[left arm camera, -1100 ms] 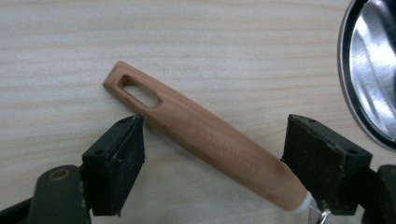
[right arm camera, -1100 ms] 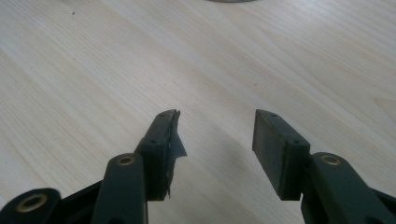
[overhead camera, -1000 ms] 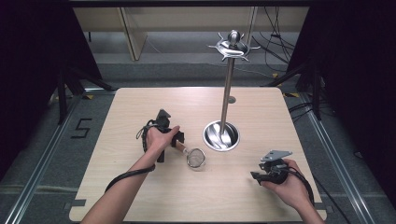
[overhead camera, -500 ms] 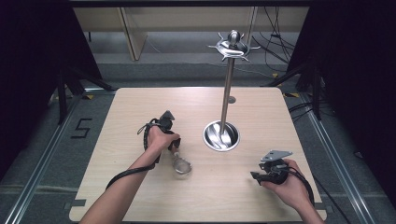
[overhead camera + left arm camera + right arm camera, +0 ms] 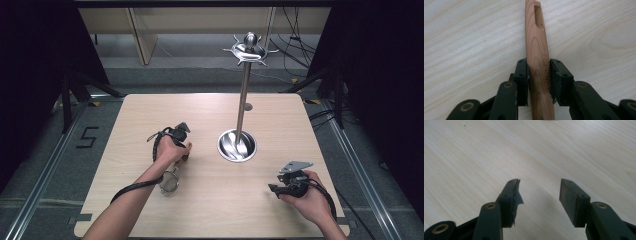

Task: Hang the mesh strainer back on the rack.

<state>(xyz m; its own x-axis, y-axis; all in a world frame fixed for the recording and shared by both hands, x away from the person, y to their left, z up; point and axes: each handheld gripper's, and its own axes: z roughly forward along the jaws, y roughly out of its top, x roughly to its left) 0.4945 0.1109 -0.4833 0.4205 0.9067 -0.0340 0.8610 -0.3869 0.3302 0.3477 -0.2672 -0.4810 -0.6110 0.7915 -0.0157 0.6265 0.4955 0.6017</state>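
the left gripper (image 5: 176,150) is being held low over the table (image 5: 150,115), left of centre, and its jaws have just been closing. in the left gripper view the wooden handle (image 5: 539,67) of a small strainer is being clamped between both pads (image 5: 522,75), with contact visible on each side (the handle is lying flat on the boards, its slotted end pointing away from the gripper). in the high view the strainer's mesh bowl (image 5: 169,184) is being seen on the table just nearer the person than the left hand. the right gripper (image 5: 539,192) is being held above bare wood near the right front corner, its jaws spread apart and grasping nothing. a metal stand (image 5: 243,90) with a round base is being noted near the middle of the table, well apart from both grippers.
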